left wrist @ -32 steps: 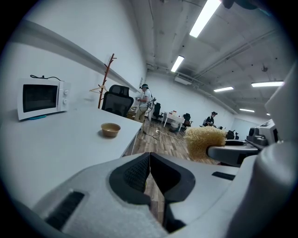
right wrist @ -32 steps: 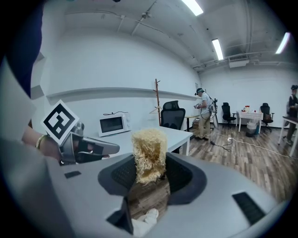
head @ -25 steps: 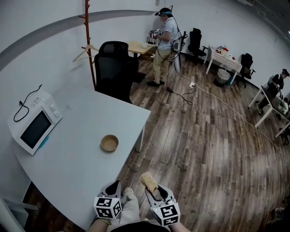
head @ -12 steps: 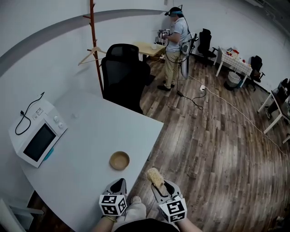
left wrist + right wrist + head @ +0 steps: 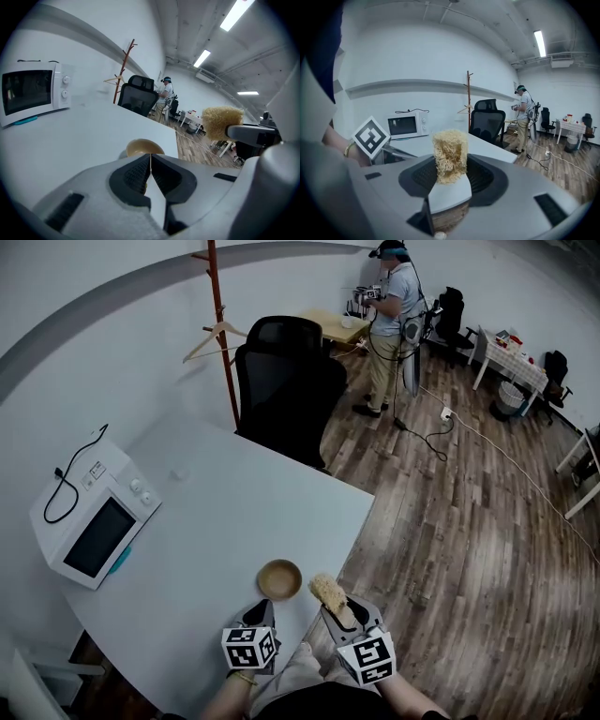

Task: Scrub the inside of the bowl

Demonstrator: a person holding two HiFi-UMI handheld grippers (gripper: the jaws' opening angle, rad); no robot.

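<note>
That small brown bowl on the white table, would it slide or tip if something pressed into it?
Probably slides: the bowl looks small and light, sitting loose on the smooth table. Tipping seems less likely, since it is shallow and wide. The left gripper, shut and empty, isn't steadying it.

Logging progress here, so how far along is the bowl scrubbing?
Done: the right claw is clamped on the scrubber. In hand: it and the shut, empty left claw sit just short of the bowl, near the table edge. Left: the scrubber is outside the bowl, so all the scrubbing remains.
</note>
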